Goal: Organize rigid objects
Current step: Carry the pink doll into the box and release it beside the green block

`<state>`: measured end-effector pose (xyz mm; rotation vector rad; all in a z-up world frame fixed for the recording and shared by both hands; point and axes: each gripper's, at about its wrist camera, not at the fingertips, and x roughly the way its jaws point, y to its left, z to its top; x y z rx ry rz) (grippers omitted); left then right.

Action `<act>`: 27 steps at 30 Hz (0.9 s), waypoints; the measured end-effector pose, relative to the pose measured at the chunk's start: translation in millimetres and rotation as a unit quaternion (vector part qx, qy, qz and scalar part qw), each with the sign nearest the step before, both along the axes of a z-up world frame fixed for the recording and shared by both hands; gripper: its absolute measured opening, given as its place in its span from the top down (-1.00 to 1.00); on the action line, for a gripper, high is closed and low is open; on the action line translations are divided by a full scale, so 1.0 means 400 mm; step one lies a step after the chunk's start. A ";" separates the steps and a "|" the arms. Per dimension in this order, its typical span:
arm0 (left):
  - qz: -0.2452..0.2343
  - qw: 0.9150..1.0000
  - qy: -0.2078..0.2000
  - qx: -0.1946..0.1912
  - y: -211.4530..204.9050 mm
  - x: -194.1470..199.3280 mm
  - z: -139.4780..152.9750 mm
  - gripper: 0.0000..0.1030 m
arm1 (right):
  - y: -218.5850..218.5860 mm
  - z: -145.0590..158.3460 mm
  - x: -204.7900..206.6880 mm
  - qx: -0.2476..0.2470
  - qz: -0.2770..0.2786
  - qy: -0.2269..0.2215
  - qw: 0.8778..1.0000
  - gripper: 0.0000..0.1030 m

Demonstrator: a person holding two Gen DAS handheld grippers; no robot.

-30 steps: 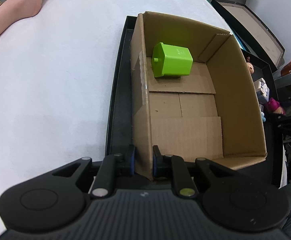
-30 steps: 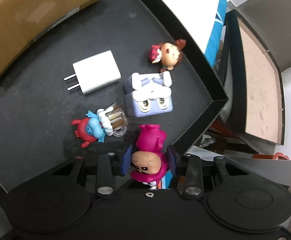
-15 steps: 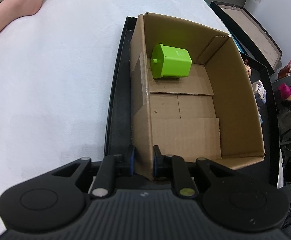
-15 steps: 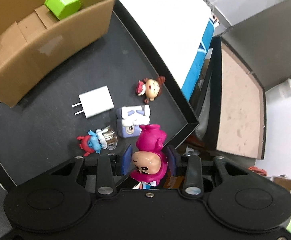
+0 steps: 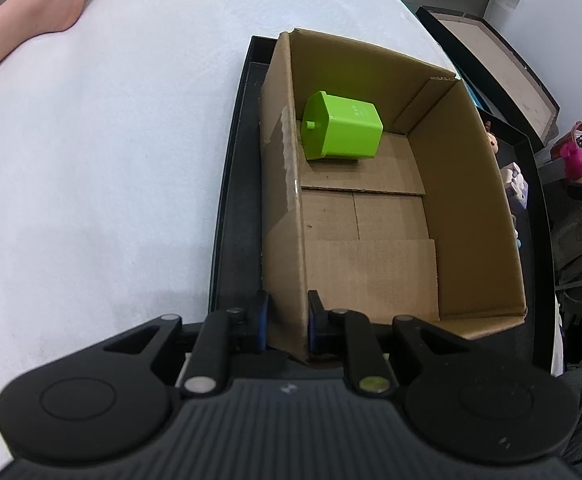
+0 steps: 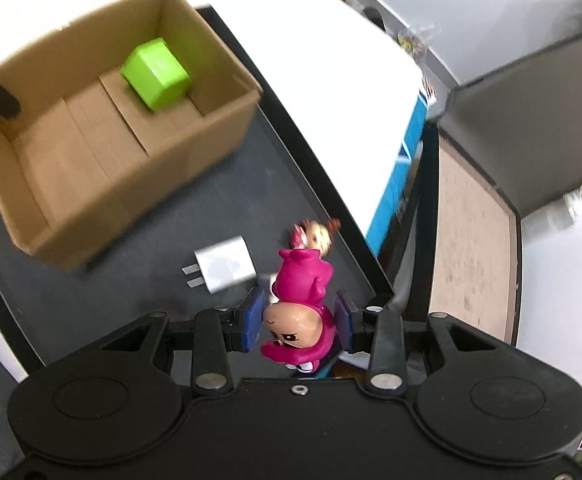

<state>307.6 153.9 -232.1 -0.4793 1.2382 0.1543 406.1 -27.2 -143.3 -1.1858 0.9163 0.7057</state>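
Right gripper [image 6: 297,318] jaws clamped magenta plastic figurine [image 6: 299,300] by its rounded head; left gripper [image 5: 285,326] jaws pinched brown cardboard box [image 5: 467,216] wall; figurine might slip mid-carry.

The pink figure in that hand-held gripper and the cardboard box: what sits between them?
In the right wrist view, a white charger lies on the black tray between the pink figure and the cardboard box; otherwise bare tray.
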 end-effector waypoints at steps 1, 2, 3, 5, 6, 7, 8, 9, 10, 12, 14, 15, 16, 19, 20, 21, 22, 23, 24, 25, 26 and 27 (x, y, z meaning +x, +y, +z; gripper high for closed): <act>0.000 1.000 -0.001 -0.001 0.002 -0.002 -0.001 0.66 | 0.013 0.007 -0.009 0.005 0.005 -0.001 1.000 0.28; 0.001 1.000 -0.002 -0.003 0.003 -0.003 -0.001 0.66 | 0.026 0.012 -0.017 0.008 0.009 -0.002 1.000 0.28; 0.002 1.000 -0.003 -0.004 0.005 -0.004 -0.002 0.66 | 0.036 0.015 -0.024 0.010 0.014 -0.003 1.000 0.28; 0.005 1.000 -0.006 -0.008 0.009 -0.008 -0.002 0.66 | 0.063 0.023 -0.043 0.013 0.029 -0.005 0.999 0.28; 0.005 1.000 -0.006 -0.009 0.010 -0.009 -0.002 0.66 | 0.078 0.027 -0.052 0.014 0.037 -0.007 0.999 0.28; 0.006 1.000 -0.007 -0.009 0.011 -0.010 -0.001 0.66 | 0.090 0.029 -0.055 0.015 0.043 -0.009 0.999 0.28; 0.005 1.000 -0.007 -0.009 0.012 -0.010 0.000 0.66 | 0.107 0.034 -0.061 0.017 0.049 -0.010 0.999 0.28; 0.004 1.000 -0.007 -0.009 0.011 -0.009 0.000 0.66 | 0.122 0.038 -0.066 0.019 0.054 -0.011 0.998 0.28; 0.004 1.000 -0.007 -0.009 0.012 -0.008 0.000 0.66 | 0.137 0.041 -0.068 0.021 0.060 -0.012 0.998 0.28; 0.005 1.000 -0.009 -0.011 0.017 -0.009 -0.001 0.66 | 0.170 0.050 -0.074 0.027 0.070 -0.013 0.997 0.28; 0.006 1.000 -0.009 -0.014 0.023 -0.011 -0.002 0.66 | 0.197 0.053 -0.076 0.031 0.075 -0.013 0.997 0.28; 0.005 1.000 -0.010 -0.014 0.025 -0.011 -0.002 0.66 | 0.209 0.055 -0.076 0.034 0.077 -0.014 0.996 0.28; 0.005 1.000 -0.010 -0.015 0.026 -0.012 -0.002 0.66 | 0.221 0.055 -0.075 0.036 0.079 -0.013 0.996 0.28; 0.002 1.000 -0.011 -0.014 0.028 -0.013 -0.002 0.66 | 0.251 0.048 -0.087 0.036 0.085 -0.012 0.996 0.27; 0.001 1.000 -0.011 -0.014 0.027 -0.014 -0.002 0.66 | 0.261 0.044 -0.090 0.034 0.090 -0.011 0.995 0.27; 0.001 1.000 -0.012 -0.014 0.027 -0.014 -0.002 0.66 | 0.266 0.040 -0.095 0.033 0.093 -0.010 0.995 0.27; 0.001 1.000 -0.013 -0.014 0.027 -0.015 -0.001 0.66 | 0.275 0.034 -0.100 0.030 0.099 -0.009 0.995 0.27; 0.001 1.000 -0.013 -0.015 0.028 -0.015 -0.002 0.66 | 0.282 0.029 -0.103 0.027 0.103 -0.008 0.994 0.27; 0.002 1.000 -0.013 -0.015 0.028 -0.016 -0.002 0.66 | 0.286 0.024 -0.108 0.024 0.107 -0.007 0.994 0.27; 0.002 1.000 -0.014 -0.016 0.029 -0.017 -0.002 0.66 | 0.295 0.018 -0.113 0.020 0.113 -0.007 0.993 0.27; 0.003 1.000 -0.015 -0.016 0.030 -0.017 -0.002 0.66 | 0.301 0.012 -0.117 0.016 0.118 -0.008 0.993 0.27; 0.003 1.000 -0.015 -0.017 0.030 -0.018 -0.001 0.66 | 0.311 0.005 -0.121 0.012 0.123 -0.008 0.992 0.27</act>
